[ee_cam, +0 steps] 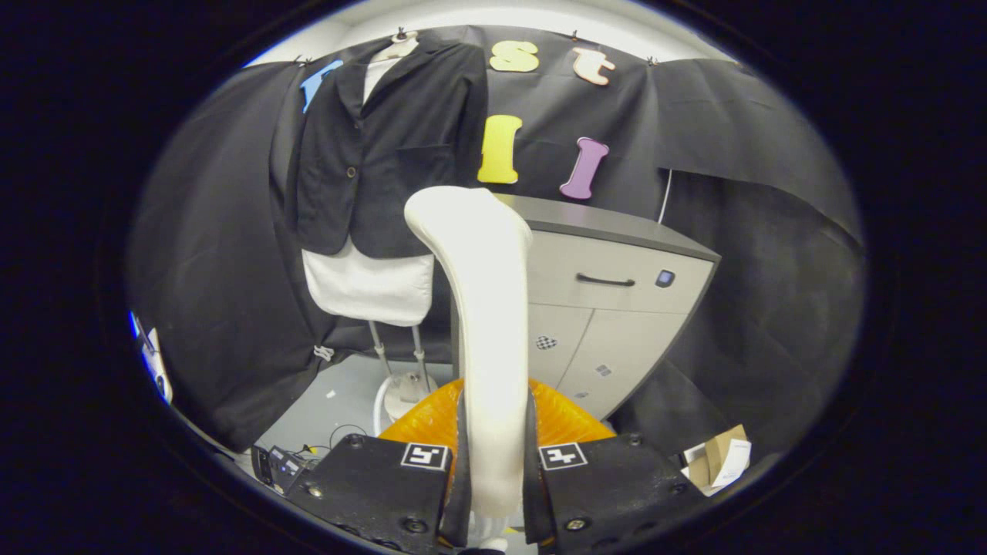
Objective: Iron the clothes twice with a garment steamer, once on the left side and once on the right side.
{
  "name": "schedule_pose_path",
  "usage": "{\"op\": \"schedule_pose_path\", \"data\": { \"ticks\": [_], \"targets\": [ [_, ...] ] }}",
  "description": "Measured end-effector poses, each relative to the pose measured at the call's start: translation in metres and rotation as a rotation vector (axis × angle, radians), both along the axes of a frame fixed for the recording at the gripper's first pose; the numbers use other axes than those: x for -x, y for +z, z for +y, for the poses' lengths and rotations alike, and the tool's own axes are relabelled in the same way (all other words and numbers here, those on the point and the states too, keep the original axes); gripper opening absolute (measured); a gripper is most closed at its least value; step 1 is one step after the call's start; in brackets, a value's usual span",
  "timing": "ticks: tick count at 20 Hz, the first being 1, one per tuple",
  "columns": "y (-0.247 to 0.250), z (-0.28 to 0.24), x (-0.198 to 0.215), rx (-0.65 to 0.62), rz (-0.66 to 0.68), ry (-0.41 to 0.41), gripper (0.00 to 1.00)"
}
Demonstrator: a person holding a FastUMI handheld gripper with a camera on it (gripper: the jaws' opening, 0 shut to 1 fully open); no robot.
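Note:
A cream garment steamer (482, 308) stands upright between my two fingers, its handle pinched on both sides; my gripper (493, 462) is shut on it. The steamer's head curves away at the top, toward the jacket. A black jacket (385, 146) hangs on a white mannequin torso (370, 289) on a metal stand, beyond the fingers and to their left, well apart from the steamer head. The jacket is buttoned, with a pale shirt at the collar.
A grey cabinet (617, 293) with a drawer and doors stands behind and right of the steamer. An orange ribbed thing (563, 420) sits just ahead of the fingers. Cables and small devices (277, 462) lie on the floor at left; a cardboard box (721, 459) at right.

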State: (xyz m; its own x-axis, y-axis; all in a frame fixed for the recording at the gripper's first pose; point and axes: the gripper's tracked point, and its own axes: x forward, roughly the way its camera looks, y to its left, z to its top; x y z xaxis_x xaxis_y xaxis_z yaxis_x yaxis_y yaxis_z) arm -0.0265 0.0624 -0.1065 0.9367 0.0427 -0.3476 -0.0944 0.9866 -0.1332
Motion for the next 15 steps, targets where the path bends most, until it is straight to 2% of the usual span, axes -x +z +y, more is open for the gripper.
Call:
{"op": "schedule_pose_path", "data": {
  "ticks": [6, 15],
  "targets": [
    [-0.001, -0.060, 0.032, -0.024, 0.026, -0.008, 0.30],
    [-0.004, -0.086, 0.048, -0.061, 0.034, 0.040, 0.30]
  ]
}}
